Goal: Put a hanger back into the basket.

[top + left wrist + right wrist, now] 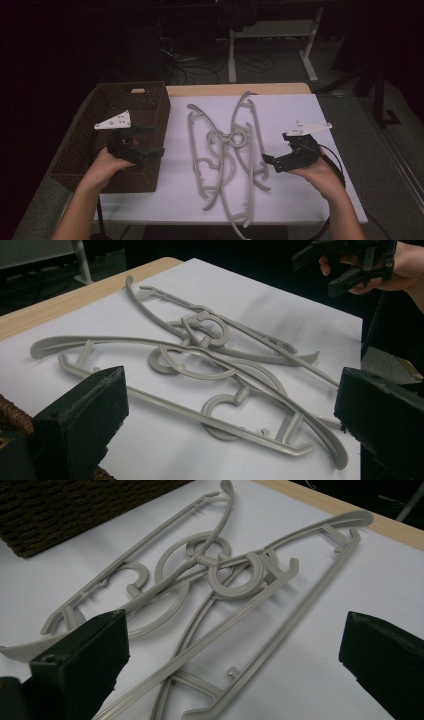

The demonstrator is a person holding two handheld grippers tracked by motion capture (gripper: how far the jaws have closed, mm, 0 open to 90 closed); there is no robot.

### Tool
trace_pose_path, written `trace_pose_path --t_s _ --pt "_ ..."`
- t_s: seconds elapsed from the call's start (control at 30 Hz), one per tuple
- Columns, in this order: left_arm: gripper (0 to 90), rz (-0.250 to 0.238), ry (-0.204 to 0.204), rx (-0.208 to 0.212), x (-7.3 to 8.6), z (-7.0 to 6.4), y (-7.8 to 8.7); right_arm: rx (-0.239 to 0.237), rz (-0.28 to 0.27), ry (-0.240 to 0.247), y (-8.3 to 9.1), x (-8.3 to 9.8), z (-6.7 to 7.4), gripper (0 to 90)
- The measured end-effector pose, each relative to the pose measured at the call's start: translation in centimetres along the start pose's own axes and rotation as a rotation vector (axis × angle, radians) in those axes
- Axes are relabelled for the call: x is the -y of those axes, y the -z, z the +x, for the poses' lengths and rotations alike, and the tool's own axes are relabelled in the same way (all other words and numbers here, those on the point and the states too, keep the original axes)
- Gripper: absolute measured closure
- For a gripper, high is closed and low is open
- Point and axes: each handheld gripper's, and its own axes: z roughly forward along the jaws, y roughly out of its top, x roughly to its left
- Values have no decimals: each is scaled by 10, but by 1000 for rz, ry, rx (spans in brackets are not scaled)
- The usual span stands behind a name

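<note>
- Beside the basket [150,107], on its right, the grey hangers [225,150] lie in one tangled heap on the white sheet [300,200] that covers the tabletop [235,89]; their hooks cross each other in the middle of the heap.
- Your left tongs [150,142] hover over the basket's right wall, wide open and empty, and they point toward the hangers.
- Your right tongs [270,162] wait on the far side of the heap from the basket, also wide open and holding nothing.
- Risk: if you pull one hanger, its hook can, I think, drag the others along, because they are locked together.
- Risk: the bars are thin and flat on the sheet, so the tongs may slip or pinch the sheet.
- Obstacle: the basket's right wall stands between the heap and the basket's inside, so a low hanger could knock against it.
</note>
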Motion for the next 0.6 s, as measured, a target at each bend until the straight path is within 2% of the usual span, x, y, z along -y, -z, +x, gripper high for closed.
trace_pose_path --t_s 0.3,0.6 --pt "8 3 -2 2 1 -1 -1 4 19 -6 -5 -1 2 0" --pt "9 6 -3 -1 2 -2 0 -13 61 8 -24 -6 13 0"
